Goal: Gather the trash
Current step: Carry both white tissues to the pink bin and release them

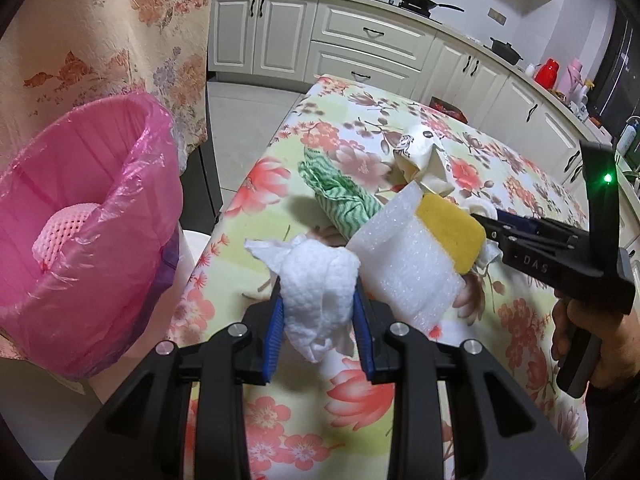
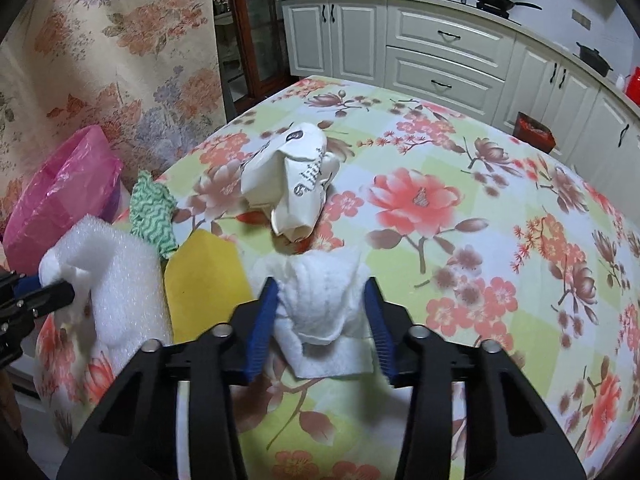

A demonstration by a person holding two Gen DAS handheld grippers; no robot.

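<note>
Left gripper [image 1: 318, 312] clenched on a tissue wad [image 1: 320, 276]; pink-lined bin [image 1: 80, 216] sits just left, nearer this hand.

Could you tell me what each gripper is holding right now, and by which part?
The left gripper clamps a crumpled white tissue around its middle. The right gripper clamps another white tissue wad by its sides.

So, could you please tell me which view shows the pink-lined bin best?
The left wrist view: the pink-lined bin fills its left side, open mouth visible. The right wrist view catches only part of its rim at the left edge.
</note>
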